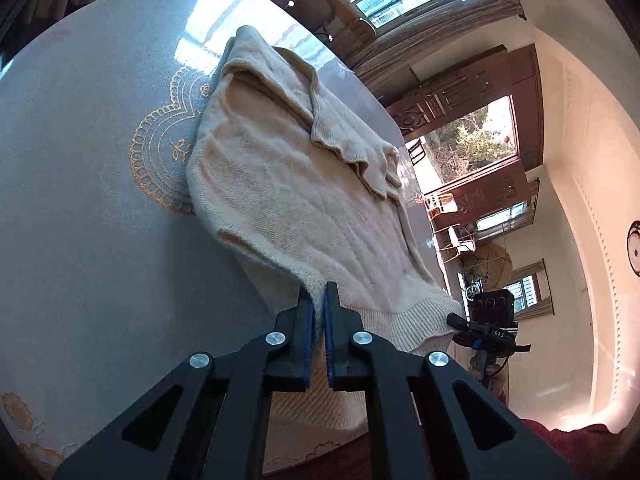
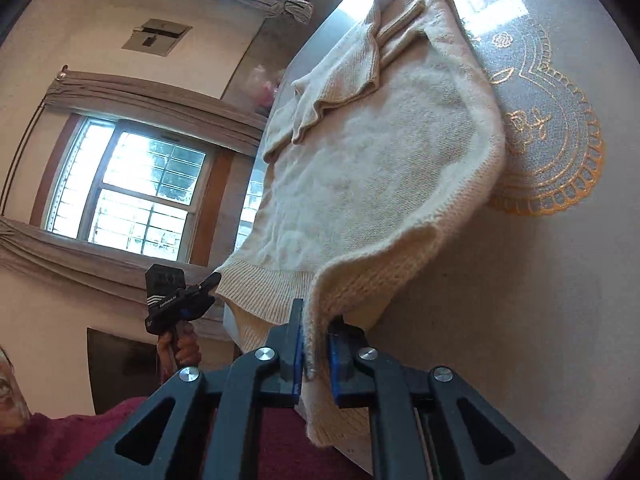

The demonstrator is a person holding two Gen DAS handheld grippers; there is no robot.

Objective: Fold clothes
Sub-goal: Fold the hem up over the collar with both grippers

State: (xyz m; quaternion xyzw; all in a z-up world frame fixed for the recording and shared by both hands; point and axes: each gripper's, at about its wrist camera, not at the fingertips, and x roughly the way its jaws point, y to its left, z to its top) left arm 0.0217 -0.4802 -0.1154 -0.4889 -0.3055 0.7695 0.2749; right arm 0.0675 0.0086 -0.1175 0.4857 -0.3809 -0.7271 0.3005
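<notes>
A cream knitted sweater (image 1: 280, 184) lies spread on a round grey table (image 1: 88, 240), its sleeves folded across the far part. My left gripper (image 1: 319, 296) is shut on the sweater's near hem corner and lifts it off the table. The right gripper shows in the left wrist view (image 1: 486, 320) beyond the ribbed hem. In the right wrist view the sweater (image 2: 360, 152) stretches away from me. My right gripper (image 2: 316, 328) is shut on the other hem corner, which hangs down between the blue pads (image 2: 335, 356). The left gripper shows there (image 2: 180, 300) at the hem's far end.
The table (image 2: 520, 320) carries a gold embroidered pattern (image 1: 160, 160) next to the sweater, also seen in the right wrist view (image 2: 560, 152). The person's dark red clothing (image 2: 60, 440) is close below the grippers. Windows (image 2: 128, 192) and a wooden door (image 1: 472, 92) surround the table.
</notes>
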